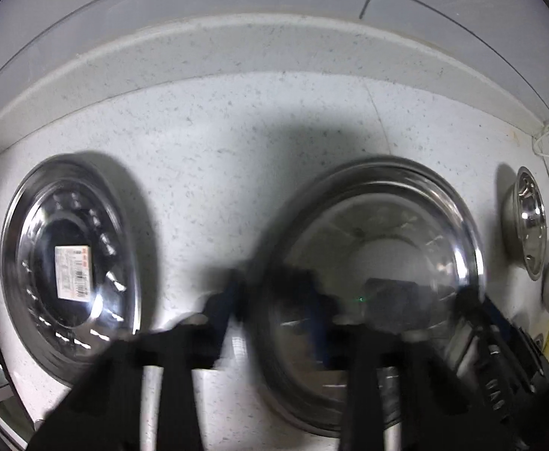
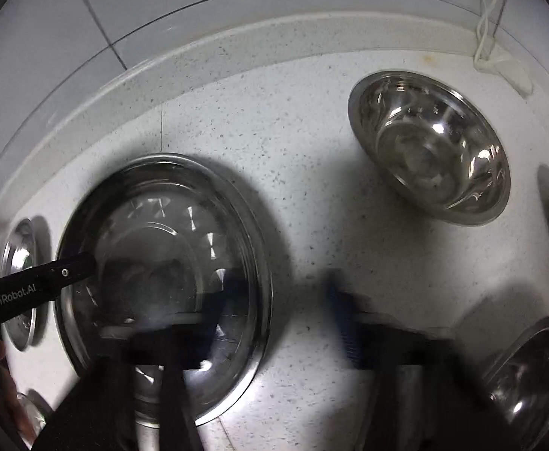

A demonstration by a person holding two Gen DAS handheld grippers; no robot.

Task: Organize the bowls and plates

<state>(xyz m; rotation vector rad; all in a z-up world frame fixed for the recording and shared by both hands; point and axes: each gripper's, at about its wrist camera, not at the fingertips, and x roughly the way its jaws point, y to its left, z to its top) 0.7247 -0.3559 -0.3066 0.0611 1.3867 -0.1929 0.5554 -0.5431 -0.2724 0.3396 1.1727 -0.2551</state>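
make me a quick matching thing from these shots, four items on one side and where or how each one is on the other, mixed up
Things:
1. far-left plate
2. big middle plate
3. deep bowl
4. white string

States:
a. hangs down the back wall
b. has a paper sticker inside
c. stands empty on the counter near the string
d. its rim sits between the fingers of the open left claw

Pairs: 1-b, 2-d, 3-c, 4-a

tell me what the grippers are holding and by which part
Nothing clearly gripped: left gripper and right gripper each straddle opposite rims of the large plate, jaws apart.
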